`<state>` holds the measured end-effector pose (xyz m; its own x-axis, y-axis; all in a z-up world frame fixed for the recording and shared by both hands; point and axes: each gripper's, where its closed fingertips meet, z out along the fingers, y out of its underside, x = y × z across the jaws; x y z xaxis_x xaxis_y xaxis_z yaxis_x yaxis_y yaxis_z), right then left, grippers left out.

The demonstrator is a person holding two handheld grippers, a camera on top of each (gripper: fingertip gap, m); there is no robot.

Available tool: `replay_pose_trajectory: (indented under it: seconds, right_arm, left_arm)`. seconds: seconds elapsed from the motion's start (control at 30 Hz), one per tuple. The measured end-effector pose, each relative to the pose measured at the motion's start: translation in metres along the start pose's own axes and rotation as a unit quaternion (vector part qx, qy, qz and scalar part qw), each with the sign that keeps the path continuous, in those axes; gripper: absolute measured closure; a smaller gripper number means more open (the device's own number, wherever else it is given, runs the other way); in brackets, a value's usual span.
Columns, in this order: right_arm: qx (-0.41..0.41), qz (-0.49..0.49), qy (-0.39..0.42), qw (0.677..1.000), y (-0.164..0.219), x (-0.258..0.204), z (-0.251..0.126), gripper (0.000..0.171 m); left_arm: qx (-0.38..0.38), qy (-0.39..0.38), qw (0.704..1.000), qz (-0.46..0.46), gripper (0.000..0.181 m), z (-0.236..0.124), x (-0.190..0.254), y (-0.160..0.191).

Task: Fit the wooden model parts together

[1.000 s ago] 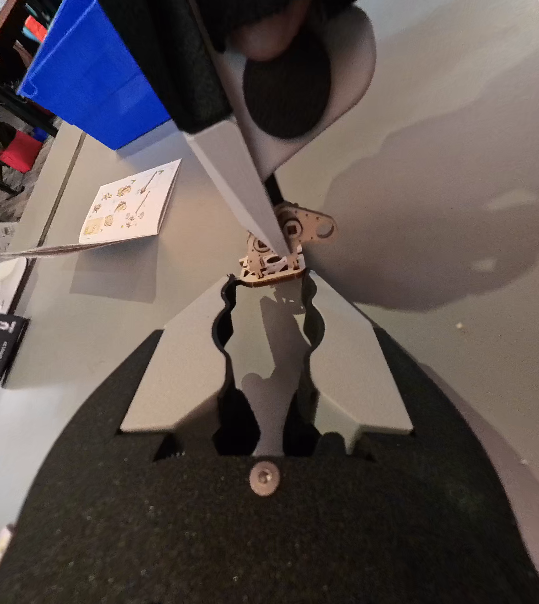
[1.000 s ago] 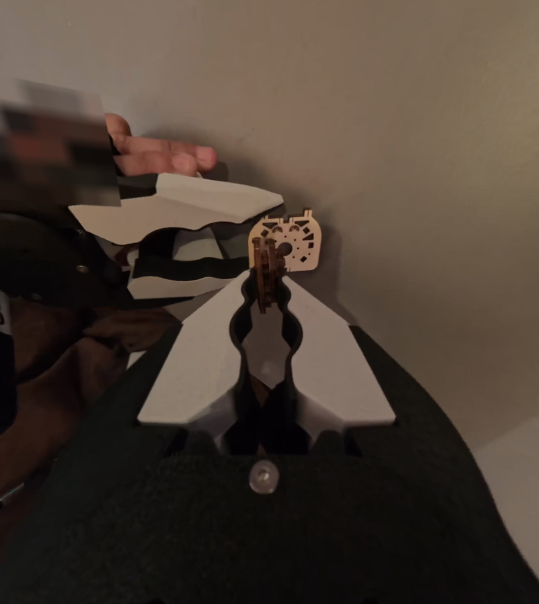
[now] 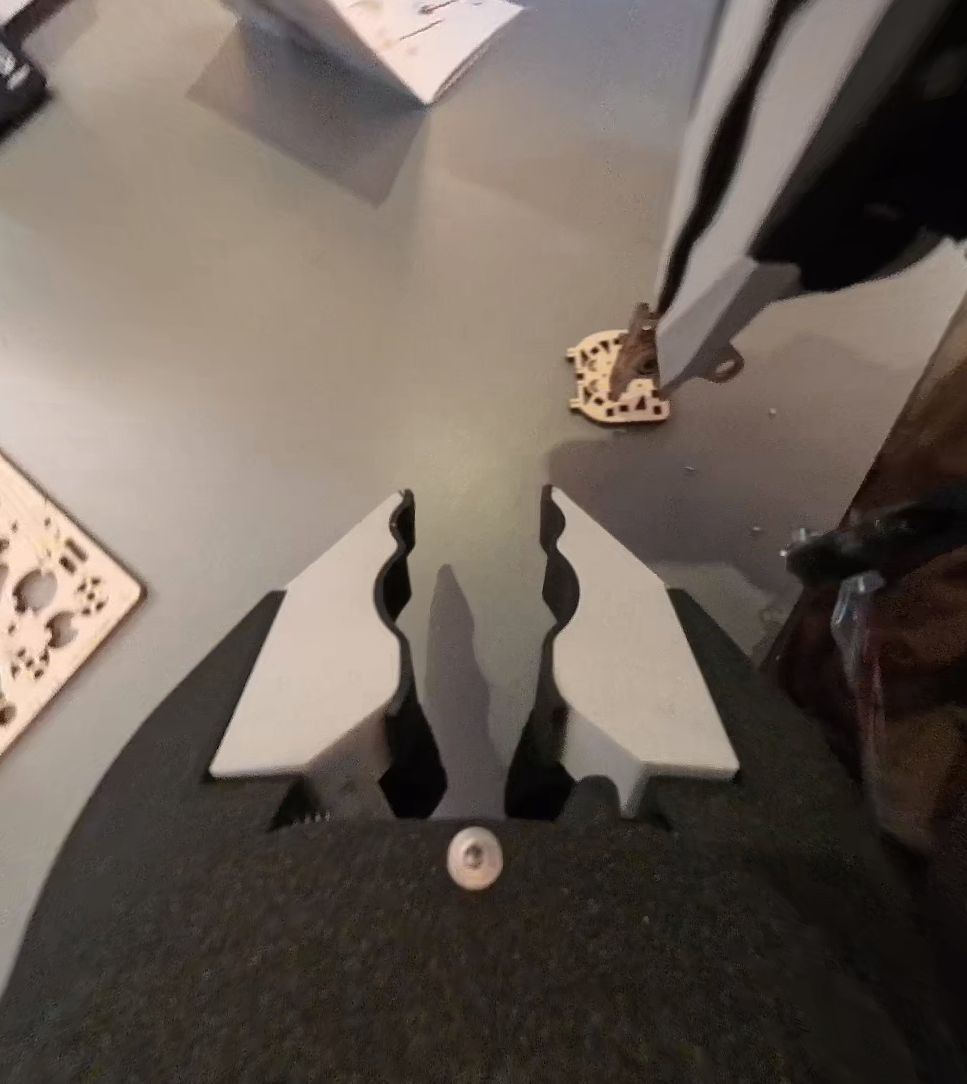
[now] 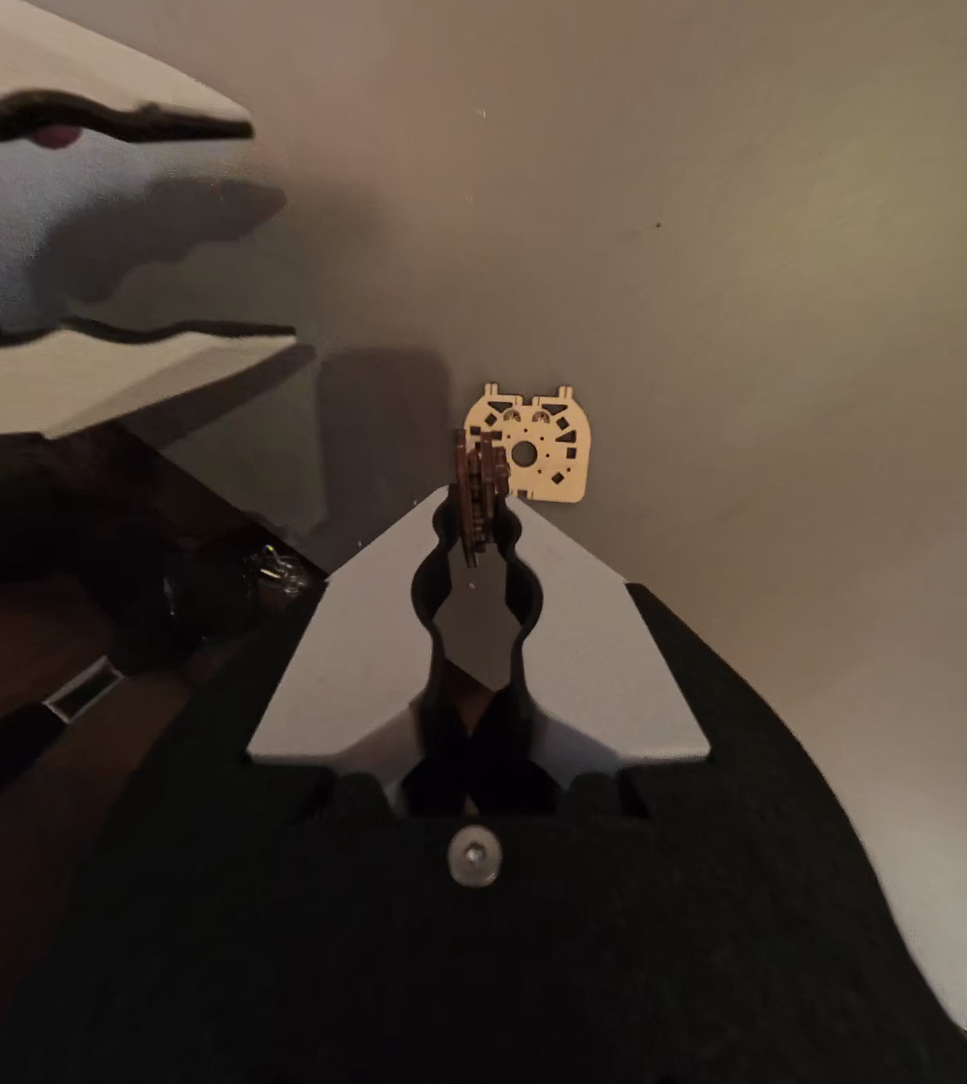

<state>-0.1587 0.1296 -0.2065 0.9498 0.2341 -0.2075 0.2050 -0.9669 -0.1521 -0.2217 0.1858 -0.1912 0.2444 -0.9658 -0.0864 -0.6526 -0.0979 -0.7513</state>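
Right hand-held gripper (image 4: 484, 504) pinches a dark part (image 4: 476, 495) edge-on over the plate (image 4: 545, 449) on the desk (image 3: 234, 352), apparently for slotting; left hand-held gripper (image 3: 476, 516) hangs wide, empty.

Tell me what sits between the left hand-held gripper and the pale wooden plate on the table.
Nothing visible: only bare table lies between the open left hand-held gripper and the pale wooden plate. The right hand-held gripper, shut on a dark wooden part, is at the plate.
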Motion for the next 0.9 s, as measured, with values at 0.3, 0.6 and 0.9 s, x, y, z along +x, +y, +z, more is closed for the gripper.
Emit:
replay_pose_trajectory:
  seconds: [0.3,0.6,0.9]
  right_arm:
    - [-0.012,0.046,0.009,0.999,0.001,0.001,0.007,0.160]
    - [-0.093,0.058,0.048,0.993,0.002,0.000,0.007,0.159]
    - [-0.128,0.040,0.088,0.987,0.003,-0.001,0.007,0.160]
  left_arm:
    - [0.037,-0.008,0.996,-0.086,0.146,-0.005,0.000,0.000]
    - [0.015,0.041,0.999,-0.016,0.143,0.005,0.022,0.005]
    - [0.036,0.058,0.998,0.010,0.142,0.001,0.035,0.000]
